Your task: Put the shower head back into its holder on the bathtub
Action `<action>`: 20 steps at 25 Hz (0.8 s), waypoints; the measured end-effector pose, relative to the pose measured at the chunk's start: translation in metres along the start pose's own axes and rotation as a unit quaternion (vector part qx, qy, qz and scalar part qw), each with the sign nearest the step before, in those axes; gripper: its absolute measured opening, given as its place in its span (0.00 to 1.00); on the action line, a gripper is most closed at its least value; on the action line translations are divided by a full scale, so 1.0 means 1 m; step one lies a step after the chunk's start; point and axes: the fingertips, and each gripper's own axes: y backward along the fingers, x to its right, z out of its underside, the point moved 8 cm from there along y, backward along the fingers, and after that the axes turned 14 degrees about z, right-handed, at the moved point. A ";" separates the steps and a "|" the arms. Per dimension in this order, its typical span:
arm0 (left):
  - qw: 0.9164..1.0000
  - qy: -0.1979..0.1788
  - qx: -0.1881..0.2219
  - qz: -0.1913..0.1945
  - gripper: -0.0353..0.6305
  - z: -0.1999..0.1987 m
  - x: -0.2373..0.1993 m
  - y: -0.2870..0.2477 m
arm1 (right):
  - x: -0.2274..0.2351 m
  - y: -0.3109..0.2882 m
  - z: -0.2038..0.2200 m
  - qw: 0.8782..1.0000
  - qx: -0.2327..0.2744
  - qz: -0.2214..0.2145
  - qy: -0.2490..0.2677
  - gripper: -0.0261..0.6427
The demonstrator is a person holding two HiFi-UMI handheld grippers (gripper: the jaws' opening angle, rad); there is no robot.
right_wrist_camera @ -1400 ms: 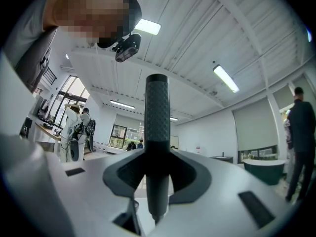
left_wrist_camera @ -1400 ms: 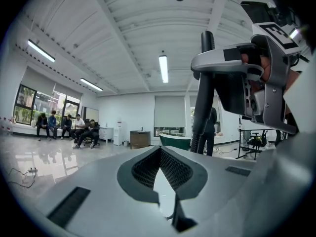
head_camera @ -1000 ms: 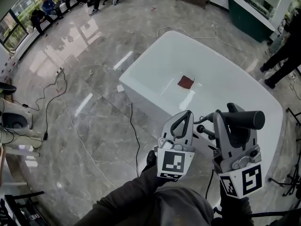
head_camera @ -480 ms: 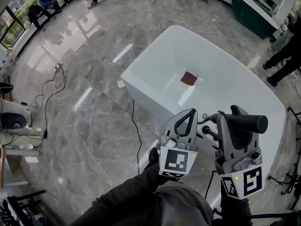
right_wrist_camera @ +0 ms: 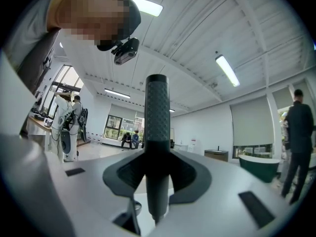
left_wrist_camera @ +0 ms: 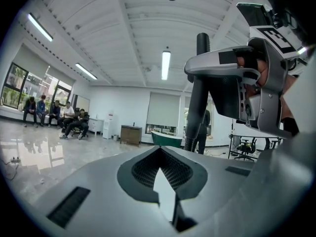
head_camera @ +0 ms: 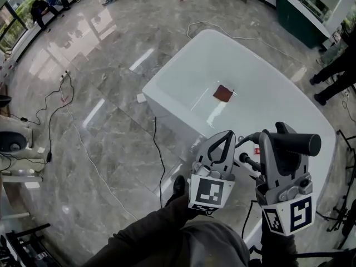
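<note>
The right gripper (head_camera: 276, 139) is clamped tight on the dark, bumpy handle of the shower head (head_camera: 297, 144). The handle sticks out toward 3 o'clock, above the near end of the white bathtub (head_camera: 183, 74). The left gripper (head_camera: 225, 137) sits just beside it at 9 o'clock. Its jaws are closed together with nothing in them. The tub stretches away toward 12 o'clock (a small red cloth (head_camera: 223, 93) lies inside it). A black cable (head_camera: 158, 152) trails over the shiny floor (head_camera: 100, 93).
</note>
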 end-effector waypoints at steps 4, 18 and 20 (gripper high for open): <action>1.000 0.003 -0.001 0.002 0.06 -0.001 -0.008 0.000 | -0.004 -0.008 -0.002 1.000 -0.001 0.001 0.001 0.24; 0.999 0.016 -0.015 0.034 0.06 0.014 -0.033 -0.012 | -0.007 -0.019 0.035 0.998 -0.056 0.031 0.004 0.24; 0.999 0.020 -0.016 0.040 0.06 0.017 -0.032 -0.016 | -0.004 -0.017 0.034 0.997 -0.061 0.036 0.001 0.24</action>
